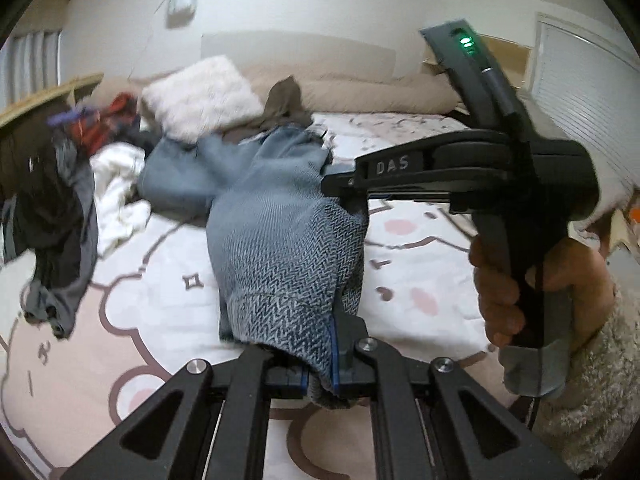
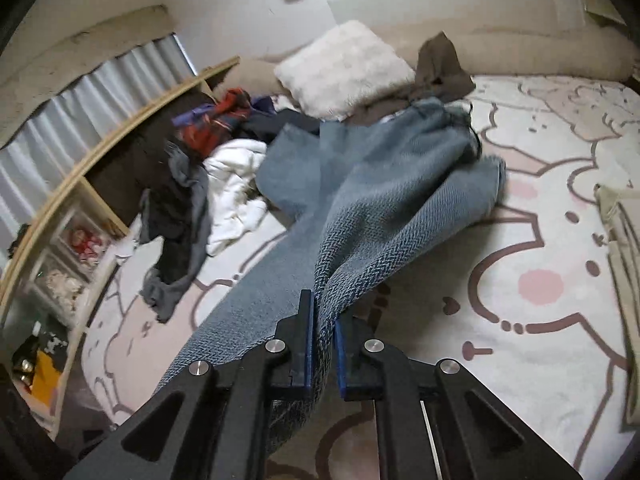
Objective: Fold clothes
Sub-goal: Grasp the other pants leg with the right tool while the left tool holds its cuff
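A blue-grey knitted garment (image 1: 280, 248) stretches from the pile at the bed's head toward both cameras. My left gripper (image 1: 320, 376) is shut on one bunched end of it, the fabric draped over its fingers. In the left wrist view the right gripper (image 1: 352, 196) comes in from the right, held by a hand (image 1: 508, 292), and pinches the same cloth higher up. In the right wrist view the knitted garment (image 2: 384, 216) runs up from my right gripper (image 2: 323, 344), whose blue pads are shut on a twisted fold.
The bed (image 2: 540, 240) has a white and pink cartoon sheet. A heap of clothes (image 2: 224, 168) lies at its left: white, dark grey and red pieces. A fluffy white pillow (image 2: 344, 68) and a brown garment (image 2: 438, 68) sit at the head. A wooden shelf (image 2: 72, 216) borders the left edge.
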A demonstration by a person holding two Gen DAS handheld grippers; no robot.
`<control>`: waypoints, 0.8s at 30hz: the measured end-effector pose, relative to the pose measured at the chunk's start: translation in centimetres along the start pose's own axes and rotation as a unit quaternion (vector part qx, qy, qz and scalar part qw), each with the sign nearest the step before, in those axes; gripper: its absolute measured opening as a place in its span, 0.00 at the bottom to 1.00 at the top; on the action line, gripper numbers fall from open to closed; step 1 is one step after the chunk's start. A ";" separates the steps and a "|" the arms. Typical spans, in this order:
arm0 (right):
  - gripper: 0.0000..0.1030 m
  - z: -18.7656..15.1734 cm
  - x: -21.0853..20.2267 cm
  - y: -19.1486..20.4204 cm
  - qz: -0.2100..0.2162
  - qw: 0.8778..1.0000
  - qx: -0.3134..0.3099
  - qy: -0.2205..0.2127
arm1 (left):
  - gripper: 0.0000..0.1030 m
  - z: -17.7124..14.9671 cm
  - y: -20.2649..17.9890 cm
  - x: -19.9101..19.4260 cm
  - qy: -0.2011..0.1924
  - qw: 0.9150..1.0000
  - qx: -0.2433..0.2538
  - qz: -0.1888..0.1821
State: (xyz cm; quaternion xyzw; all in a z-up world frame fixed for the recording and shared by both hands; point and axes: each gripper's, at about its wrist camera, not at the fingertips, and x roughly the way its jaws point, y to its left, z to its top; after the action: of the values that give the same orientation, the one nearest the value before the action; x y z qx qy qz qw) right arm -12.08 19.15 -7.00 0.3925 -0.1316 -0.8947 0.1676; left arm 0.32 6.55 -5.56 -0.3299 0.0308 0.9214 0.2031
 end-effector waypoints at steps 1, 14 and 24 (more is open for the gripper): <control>0.09 -0.2 -0.8 0.1 0.004 1.000 -0.001 -0.004 | 0.07 0.0 -0.5 -0.6 -0.004 1.000 0.006 -0.004; 0.08 -5.2 -10.6 0.3 0.030 0.999 -0.012 -0.019 | 0.07 -0.5 -7.1 -8.4 -0.028 0.991 0.083 -0.105; 0.07 -5.0 -8.9 -2.4 -0.037 0.999 0.023 0.018 | 0.07 -3.6 -5.9 -5.2 0.043 0.990 0.096 -0.095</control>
State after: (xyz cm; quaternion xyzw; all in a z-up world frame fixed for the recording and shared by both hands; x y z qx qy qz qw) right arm -3.13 24.40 -5.34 0.4168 -0.1346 -0.8899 0.1275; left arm 8.44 9.36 -4.67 -0.3495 0.0962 0.8758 0.3188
